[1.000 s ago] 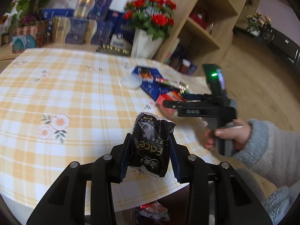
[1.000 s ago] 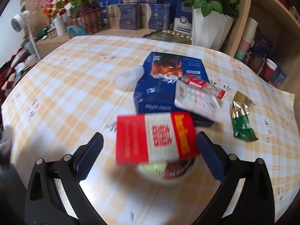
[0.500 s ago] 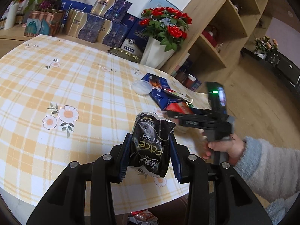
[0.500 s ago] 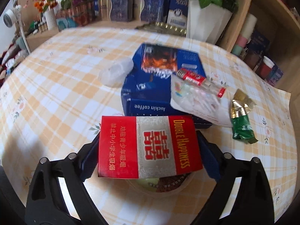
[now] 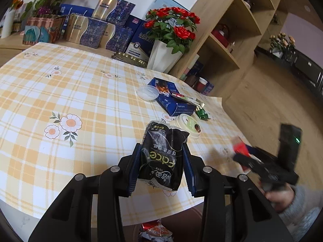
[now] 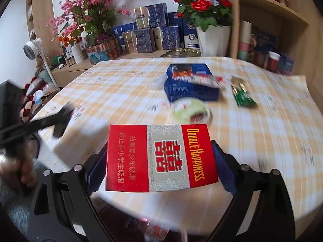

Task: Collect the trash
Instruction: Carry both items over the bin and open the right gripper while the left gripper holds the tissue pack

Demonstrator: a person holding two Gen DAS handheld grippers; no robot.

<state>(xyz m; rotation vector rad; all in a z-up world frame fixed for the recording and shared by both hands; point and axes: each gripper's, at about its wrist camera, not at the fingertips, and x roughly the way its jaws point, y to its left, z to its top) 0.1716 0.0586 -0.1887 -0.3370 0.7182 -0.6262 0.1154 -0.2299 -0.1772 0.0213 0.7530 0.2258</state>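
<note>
While the left gripper [image 5: 162, 161] hangs over the near edge of the counter [image 5: 84, 109], its jaws are clenched on a black tissue pack [image 5: 162, 155], which stands upright between the blue pads with its printed face toward the camera. The right gripper [image 6: 161, 159] has its jaws spread wide yet grasping a red and silver cigarette box [image 6: 161, 157], held flat and crosswise, each short end against a pad; in the left wrist view that same gripper shows blurred at the right, out past the counter's edge, with a hand [image 5: 279, 197] in a grey fleecy sleeve [image 5: 302, 219] around its handle. On the checked yellow cloth lie the remaining bits: a round foil lid [image 5: 188, 123] printed green and white, nearest the grippers; a blue coffee box [image 5: 171, 97] beyond it; a clear plastic lid [image 5: 147, 92] touching the box's left side; a red and white wrapper [image 6: 206, 79] resting on top of the box; and a green and gold sachet [image 6: 242, 94] just to the right of it. At the far side a white pot of red roses [image 5: 171, 28] stands beside a wooden shelf unit [image 5: 232, 32], with blue and gold gift boxes [image 5: 97, 28] ranged along the back. Below the counter's near edge some crumpled colourful wrappers [image 5: 153, 232] are visible, though what holds them cannot be made out.
</note>
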